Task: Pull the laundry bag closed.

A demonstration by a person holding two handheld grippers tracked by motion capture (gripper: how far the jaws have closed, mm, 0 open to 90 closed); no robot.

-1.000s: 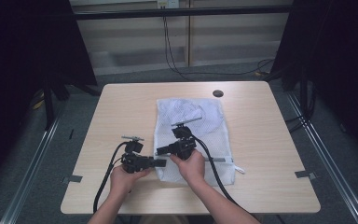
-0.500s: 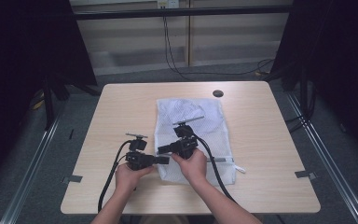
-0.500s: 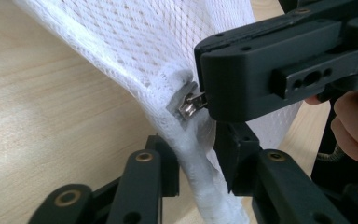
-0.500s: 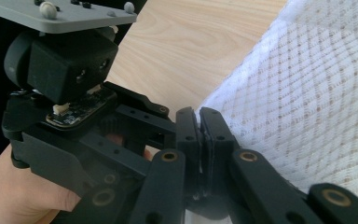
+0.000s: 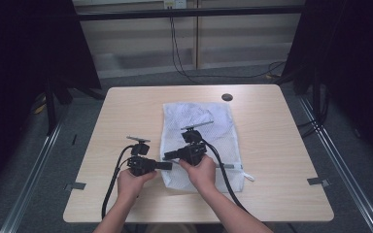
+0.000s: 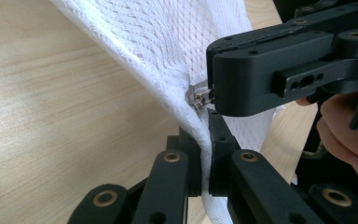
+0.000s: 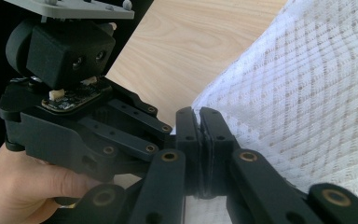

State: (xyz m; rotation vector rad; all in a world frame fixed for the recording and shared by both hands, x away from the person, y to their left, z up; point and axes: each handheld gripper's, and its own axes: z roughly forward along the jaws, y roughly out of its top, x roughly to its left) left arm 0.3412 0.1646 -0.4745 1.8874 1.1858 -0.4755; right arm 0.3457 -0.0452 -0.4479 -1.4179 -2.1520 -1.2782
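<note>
Mesh bag — edge in both grippers

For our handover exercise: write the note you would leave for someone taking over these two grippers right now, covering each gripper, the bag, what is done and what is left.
Left gripper: jaws shut on the edge of the white mesh bag, just below the zipper pull.
Right gripper: jaws shut; in the left gripper view its tip is on the zipper pull, at the bag's near left edge.
The bag lies flat mid-table, its near left edge lifted between the grippers.
Done: both grips set.
Left: probably draw the pull along the zipper while the left gripper holds the edge. How far the zipper is open cannot be told.
</note>
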